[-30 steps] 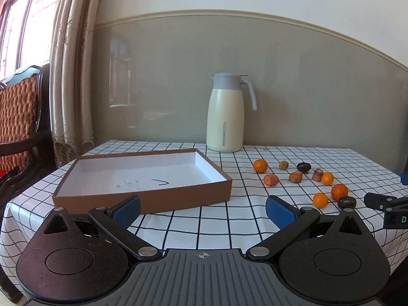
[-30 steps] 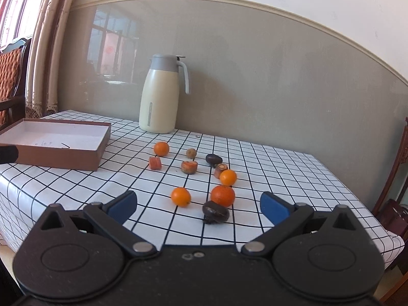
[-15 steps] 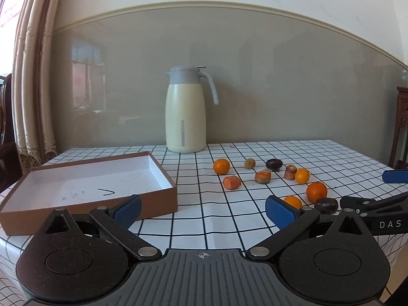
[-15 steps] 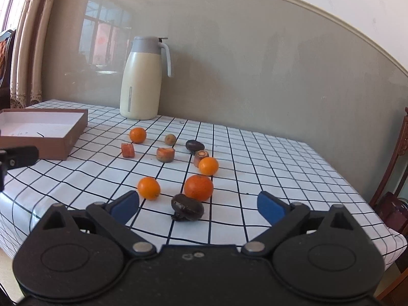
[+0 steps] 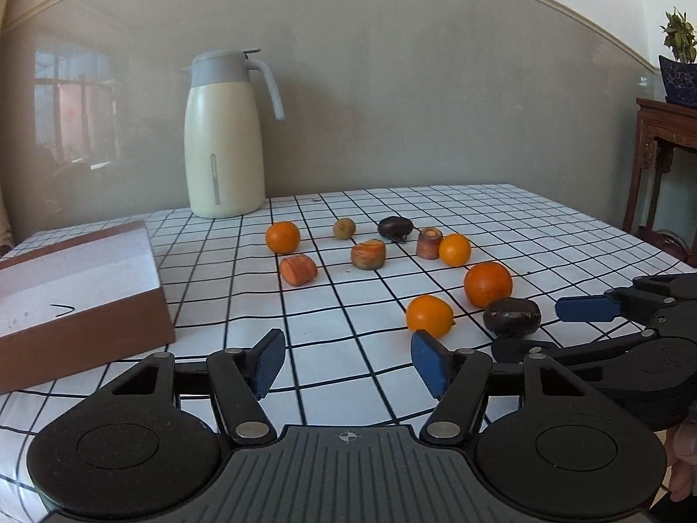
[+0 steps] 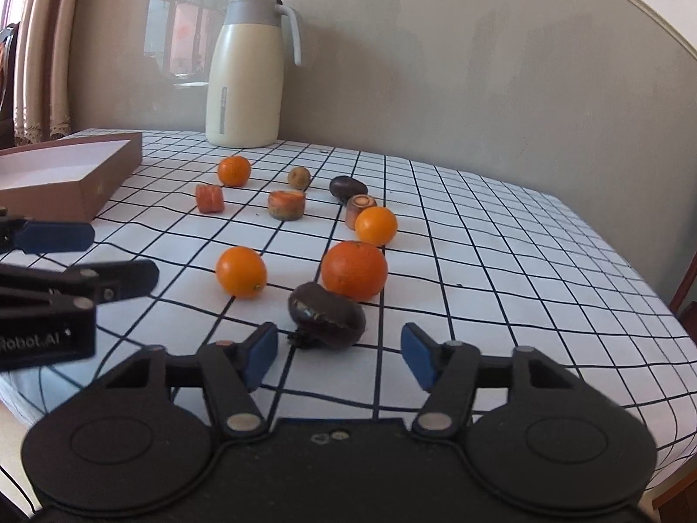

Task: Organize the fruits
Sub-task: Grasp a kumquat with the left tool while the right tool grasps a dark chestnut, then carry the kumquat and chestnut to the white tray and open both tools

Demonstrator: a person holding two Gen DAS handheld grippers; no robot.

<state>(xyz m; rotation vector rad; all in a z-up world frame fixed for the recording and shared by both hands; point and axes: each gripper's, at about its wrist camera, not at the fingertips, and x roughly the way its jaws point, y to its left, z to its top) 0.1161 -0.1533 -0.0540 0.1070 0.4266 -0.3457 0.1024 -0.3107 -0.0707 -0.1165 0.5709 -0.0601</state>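
Jaws of both grippers stand wide, holding nothing. Left gripper [image 5: 346,364] hovers over the checked tabletop [image 5: 544,226], near the front edge. Right gripper [image 6: 339,354] sits low, jaws just short of the near dark fruit [image 6: 327,316]. Brown box [image 5: 82,292], white inside, lies at left. Cream jug [image 5: 224,139] stands at the back by the wall. Fruits lie scattered mid-tabletop, well apart from the box: large orange [image 6: 354,269] touching the near dark fruit, small oranges, carrot-like pieces, far dark fruit [image 5: 394,227].

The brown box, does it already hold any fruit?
No fruit shows in the box: its visible white floor is bare except for a pen mark. Part is cropped.
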